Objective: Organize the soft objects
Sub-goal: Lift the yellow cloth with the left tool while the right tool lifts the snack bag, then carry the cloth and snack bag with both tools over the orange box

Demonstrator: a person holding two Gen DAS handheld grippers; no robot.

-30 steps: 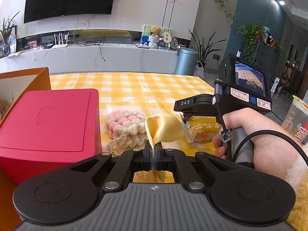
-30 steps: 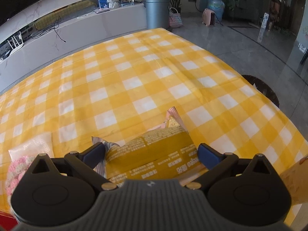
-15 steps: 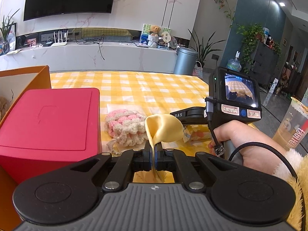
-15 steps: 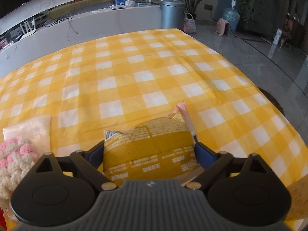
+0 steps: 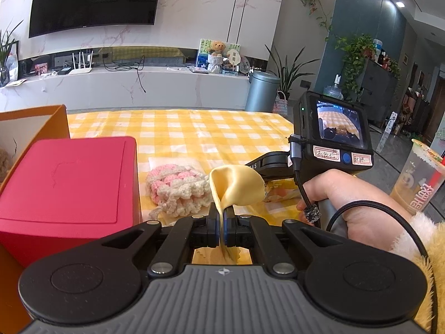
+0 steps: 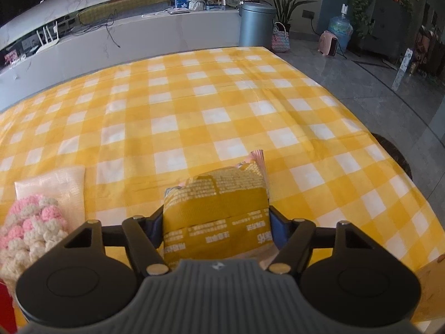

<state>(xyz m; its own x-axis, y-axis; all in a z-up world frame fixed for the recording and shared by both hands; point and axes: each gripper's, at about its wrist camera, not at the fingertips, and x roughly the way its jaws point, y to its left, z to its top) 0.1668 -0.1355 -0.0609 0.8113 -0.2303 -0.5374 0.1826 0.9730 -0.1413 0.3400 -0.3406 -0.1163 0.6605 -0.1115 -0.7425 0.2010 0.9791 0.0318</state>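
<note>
The left gripper [image 5: 222,224] was pressed together on a thin yellow cloth [image 5: 236,186]; the cloth ran up between its fingers and curled open above them, while a scalloped edge showed below the jaws. The right gripper [image 6: 215,224] pinched a yellow packet [image 6: 215,217] from both sides, its blue fingers [image 6: 276,222] touching the packet's edges. The packet's far, pinkish end pointed away across the checked tablecloth [image 6: 222,105]; whether the packet was lifted clear of the cloth could not be told.

In the left wrist view the right hand [image 5: 342,200] gripped the right tool's handle to the right of the cloth, with the packet [image 5: 278,193] partly hidden behind the cloth. Just left of the cloth lay a pink and white crochet piece [image 5: 178,189] resting on a pale flat bag [image 5: 172,162]. Farther left stood a red box [image 5: 69,183] inside an orange box [image 5: 59,119]. At the right edge stood a drink cup [image 5: 417,178].

In the right wrist view the crochet piece [image 6: 30,228] sat at the near left, well apart from the packet, with the pale bag [image 6: 55,181] under and beyond it.
</note>
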